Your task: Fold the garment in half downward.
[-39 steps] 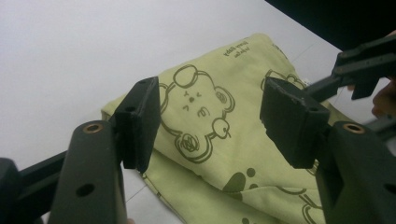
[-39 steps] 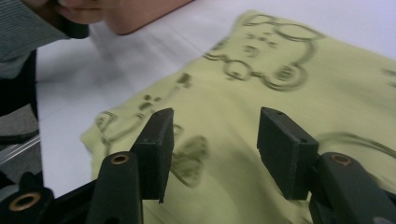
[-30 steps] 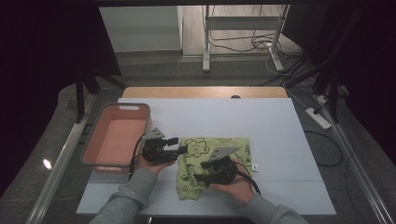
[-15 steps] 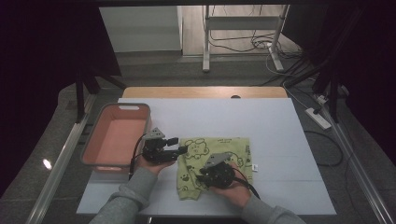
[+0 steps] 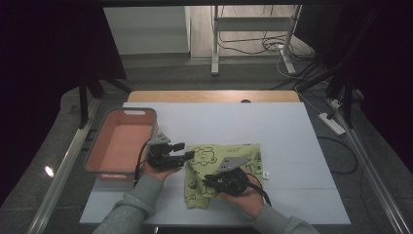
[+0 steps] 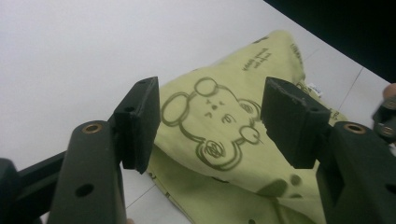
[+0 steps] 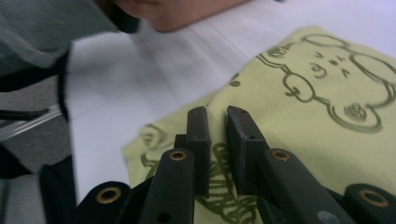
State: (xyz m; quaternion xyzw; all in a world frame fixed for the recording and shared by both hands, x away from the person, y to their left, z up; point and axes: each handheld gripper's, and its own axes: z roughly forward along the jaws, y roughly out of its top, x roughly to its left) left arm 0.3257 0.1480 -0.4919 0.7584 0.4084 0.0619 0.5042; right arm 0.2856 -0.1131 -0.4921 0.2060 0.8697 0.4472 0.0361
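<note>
Cloth [image 5: 221, 170] on table [image 5: 292, 136]; left claw [image 6: 210, 121] wide, right claw [image 7: 218, 122] nearly closed, gripping nothing.

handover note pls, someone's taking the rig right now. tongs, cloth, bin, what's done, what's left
Left tongs: open, jaws standing on either side of the cloth's left edge near a printed bear, nothing held.
Right tongs: nearly shut, low over the front part of the cloth; whether any fabric is pinched between the jaws can't be told.
Green cloth: lies rumpled on the white table, partly folded over itself, tag at its right edge.
Pink bin: left of the cloth, nothing visible inside.
Done: both tongs are at the cloth.
Left: probably get a firm grip with both, then finish handling the cloth, perhaps folding it or moving it to the bin.
</note>
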